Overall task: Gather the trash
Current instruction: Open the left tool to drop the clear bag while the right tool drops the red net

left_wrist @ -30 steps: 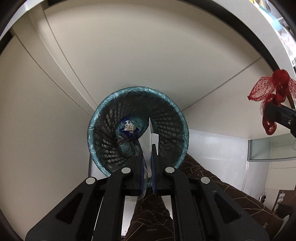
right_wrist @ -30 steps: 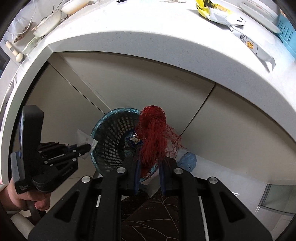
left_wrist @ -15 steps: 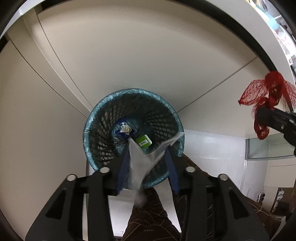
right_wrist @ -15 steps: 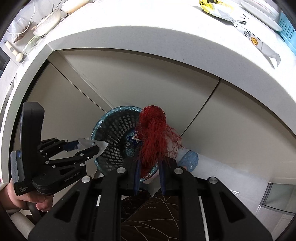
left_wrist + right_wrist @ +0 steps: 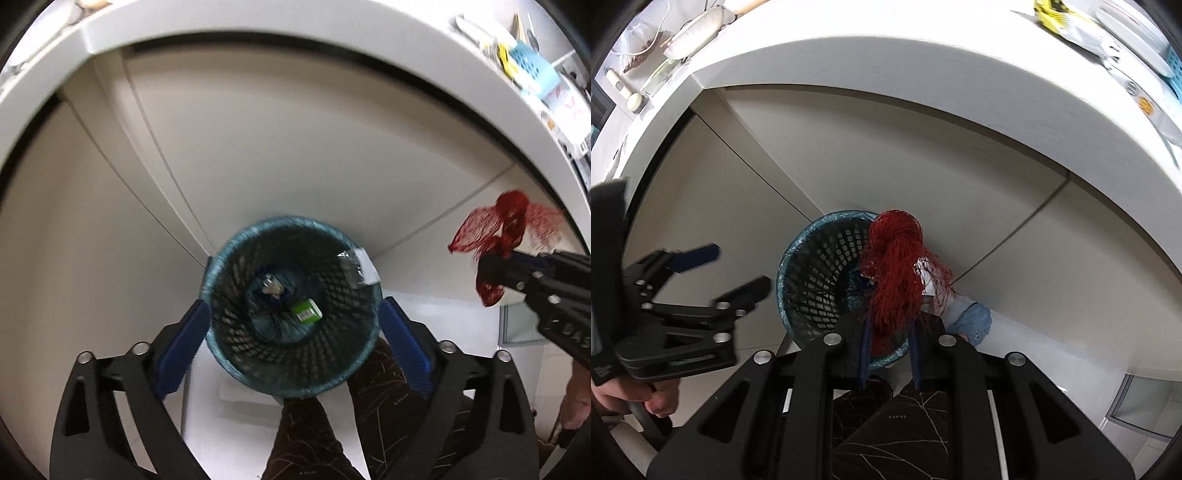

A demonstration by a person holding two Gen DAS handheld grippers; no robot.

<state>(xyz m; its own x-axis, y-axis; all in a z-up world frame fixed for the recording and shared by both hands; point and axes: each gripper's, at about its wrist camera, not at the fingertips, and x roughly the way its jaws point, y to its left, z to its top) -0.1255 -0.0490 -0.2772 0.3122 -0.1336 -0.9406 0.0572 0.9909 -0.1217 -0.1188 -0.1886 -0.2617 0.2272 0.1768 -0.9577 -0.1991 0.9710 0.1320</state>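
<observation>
Now that the clear wrapper point(image 5: 360, 267) has been dropped against the bin point(image 5: 291, 310) rim, the left gripper point(image 5: 291, 332) is spread empty; red netting point(image 5: 895, 273) stays clamped in the right gripper point(image 5: 889, 354), so it's next.

The mouth of the wastebasket point(image 5: 291, 314) lies open from above; a clear wrapper point(image 5: 360, 271) clings to its far-right rim, and a green box point(image 5: 306, 311) with other scraps sits at the bottom. Cabinet doors point(image 5: 258, 147) close off the far side — the countertop point(image 5: 886, 74) overhangs them. On the near side the person's legs point(image 5: 905, 424) press close. The left gripper point(image 5: 720, 271), its blue pads spread wide, hangs left of the basket; the red mesh bag point(image 5: 894, 280) hangs over the right rim.
</observation>
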